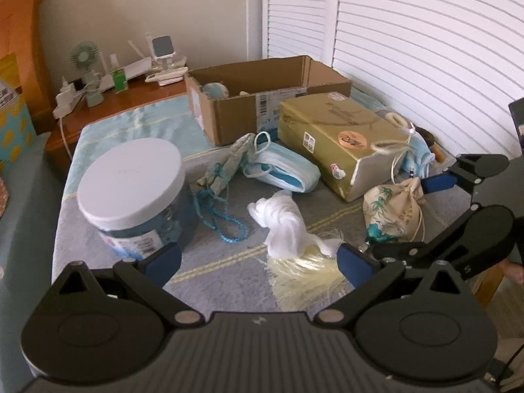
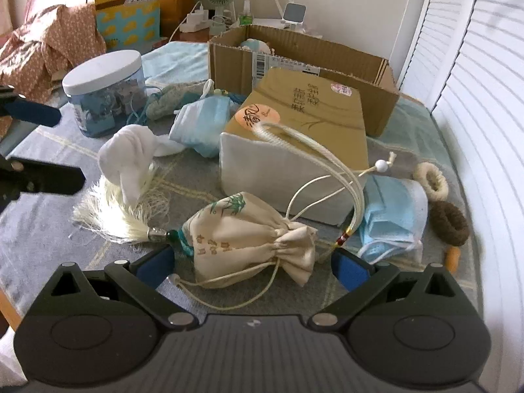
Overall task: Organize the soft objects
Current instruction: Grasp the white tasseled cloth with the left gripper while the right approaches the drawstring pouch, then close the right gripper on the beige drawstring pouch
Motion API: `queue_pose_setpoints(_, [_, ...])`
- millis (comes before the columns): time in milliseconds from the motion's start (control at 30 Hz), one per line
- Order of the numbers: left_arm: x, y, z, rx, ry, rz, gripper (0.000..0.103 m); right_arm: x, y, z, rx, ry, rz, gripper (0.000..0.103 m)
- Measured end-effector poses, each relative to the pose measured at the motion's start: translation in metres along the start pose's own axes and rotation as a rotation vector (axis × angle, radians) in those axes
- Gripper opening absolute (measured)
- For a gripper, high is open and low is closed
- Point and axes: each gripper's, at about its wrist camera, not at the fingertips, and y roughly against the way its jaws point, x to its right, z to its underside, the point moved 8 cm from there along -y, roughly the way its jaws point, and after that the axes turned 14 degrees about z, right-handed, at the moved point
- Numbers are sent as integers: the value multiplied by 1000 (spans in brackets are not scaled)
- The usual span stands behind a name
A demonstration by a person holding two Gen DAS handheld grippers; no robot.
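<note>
Right now you are bringing the right gripper (image 2: 252, 262) down over the pouch (image 2: 249, 232), its fingers spread wide and closing on nothing, so the cloth body is lying between them. The pouch is resting on the surface just in front of the gold box (image 2: 304, 114), with its tassel (image 2: 108, 216) trailing toward the white cloth (image 2: 126, 160) and its cord looping over the box edge (a likely snag when lifting). Your left gripper (image 1: 258, 258) is hovering with fingers equally wide and empty near the white cloth (image 1: 281, 222). The carton (image 2: 360, 65) behind is standing open, probably because the soft items are going in there.
</note>
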Motion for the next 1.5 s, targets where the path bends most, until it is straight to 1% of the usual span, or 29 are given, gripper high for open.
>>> queue_pose_setpoints(33, [1,-3,-2,3,-10,9,98,2,-1,0,-5,-17,-15,103])
queue_pose_setpoints(67, [1,-5,-3,4,-20,20,98,2,-2,0,3,-12,-13,103])
queue_pose_setpoints(100, [1,-9,-5,3,-32,29,95,1,-1,0,11,-6,-15,103])
queue_pose_setpoints(233, [1,-20,-12,5,-61,50,73,1,0,2,21,-11,-15,103])
queue_pose_setpoints(300, [0,-28,-13,-7,-55,72,68,1,0,2,27,-12,-16,103])
queue_pose_setpoints(400, [2,-38,-12,-25,-51,102,64,2,1,3,39,-17,-16,103])
queue_pose_setpoints(467, [3,-44,-11,-33,-45,107,63,2,1,4,46,-20,-15,103])
queue_pose_setpoints(500, [3,-46,-10,-35,-40,112,60,2,1,4,49,-21,-15,103])
queue_pose_setpoints(533, [3,-48,-10,-37,-35,119,54,2,2,4,52,-22,-15,103])
queue_pose_setpoints(567, [3,-49,-10,-36,-26,126,50,2,2,4,54,-22,-15,103])
queue_pose_setpoints(633, [2,-52,-10,-36,1,145,37,2,2,4,60,-22,-16,103])
queue_pose_setpoints(767, [0,-50,-9,-20,33,149,34,2,2,5,62,-24,-15,103])
queue_pose_setpoints(1000, [-6,-31,-6,0,59,130,33,-2,1,1,47,-25,-8,103])
queue_pose_setpoints(1200, [-9,-22,-4,14,57,121,33,-15,1,-5,51,14,-24,103])
queue_pose_setpoints(1367, [-9,-20,-3,11,48,125,33,-18,5,-10,69,46,-7,102])
queue_pose_setpoints(1433, [-8,-20,-2,8,45,127,33,-18,5,-12,67,50,-7,100])
queue_pose_setpoints(1500, [-8,-19,-1,4,36,127,33,-20,5,-12,60,60,-5,93])
